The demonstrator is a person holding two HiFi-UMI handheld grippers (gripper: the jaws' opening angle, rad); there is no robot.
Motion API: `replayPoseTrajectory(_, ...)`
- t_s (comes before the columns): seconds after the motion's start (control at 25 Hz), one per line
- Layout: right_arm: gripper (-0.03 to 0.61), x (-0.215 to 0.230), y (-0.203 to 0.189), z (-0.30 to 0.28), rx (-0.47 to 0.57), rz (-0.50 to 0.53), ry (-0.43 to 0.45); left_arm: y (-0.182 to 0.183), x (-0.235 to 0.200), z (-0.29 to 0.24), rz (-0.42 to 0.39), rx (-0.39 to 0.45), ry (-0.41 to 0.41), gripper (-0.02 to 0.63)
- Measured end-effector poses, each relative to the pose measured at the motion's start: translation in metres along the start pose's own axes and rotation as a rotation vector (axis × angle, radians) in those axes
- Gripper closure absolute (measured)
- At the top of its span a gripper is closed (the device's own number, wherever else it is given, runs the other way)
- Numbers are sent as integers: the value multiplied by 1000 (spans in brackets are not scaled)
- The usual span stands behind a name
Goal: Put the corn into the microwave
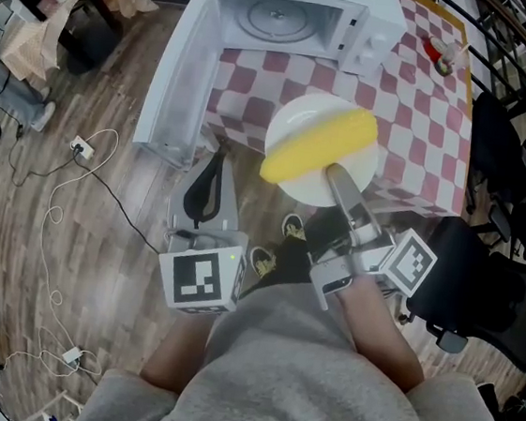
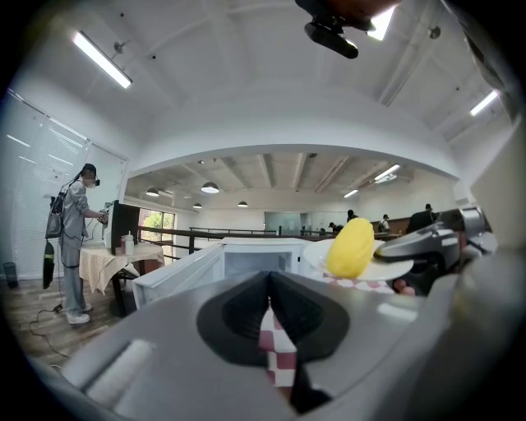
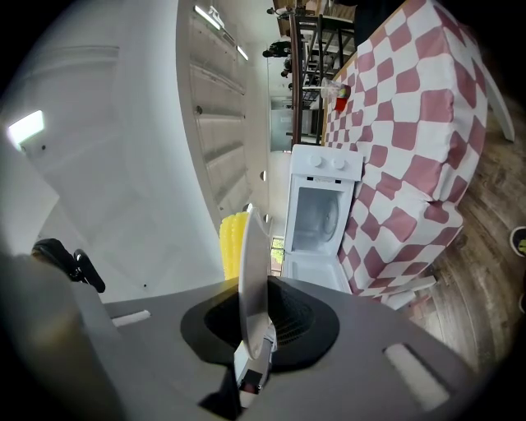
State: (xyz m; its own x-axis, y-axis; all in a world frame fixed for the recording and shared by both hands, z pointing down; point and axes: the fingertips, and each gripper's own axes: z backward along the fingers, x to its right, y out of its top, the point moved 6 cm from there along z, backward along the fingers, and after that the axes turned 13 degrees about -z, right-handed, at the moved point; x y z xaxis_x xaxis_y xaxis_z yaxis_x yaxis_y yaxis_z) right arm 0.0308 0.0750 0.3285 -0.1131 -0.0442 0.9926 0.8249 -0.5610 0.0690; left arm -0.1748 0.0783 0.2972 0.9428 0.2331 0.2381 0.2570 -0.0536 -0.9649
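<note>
Right gripper view: the right gripper (image 3: 249, 333) is shown clamped on the rim of a white plate (image 3: 253, 255), on which the corn (image 3: 229, 240) lies. Seen from the head view, plate and corn are held in the air over the near edge of the checked table (image 1: 425, 110). They are in front of the microwave (image 1: 295, 15), whose door (image 1: 177, 68) is swung open at the left. The left gripper (image 2: 269, 289) is pressed together on nothing, low and near the door's free edge. The plate is best kept level and carried straight in, since a round cob can be expected to roll. Bare cloth lies open between plate and microwave. The door at the left and the knob panel (image 1: 372, 43) at the right are the edges to be cleared. A small red thing (image 1: 434, 53) by the table's far right edge is well apart.
</note>
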Motion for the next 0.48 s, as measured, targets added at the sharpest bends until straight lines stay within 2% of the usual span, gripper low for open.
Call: replayPoseTrajectory(0.48,549,-7,6,-11,-12,7,19,8,-5,-5,-16,19,17,603)
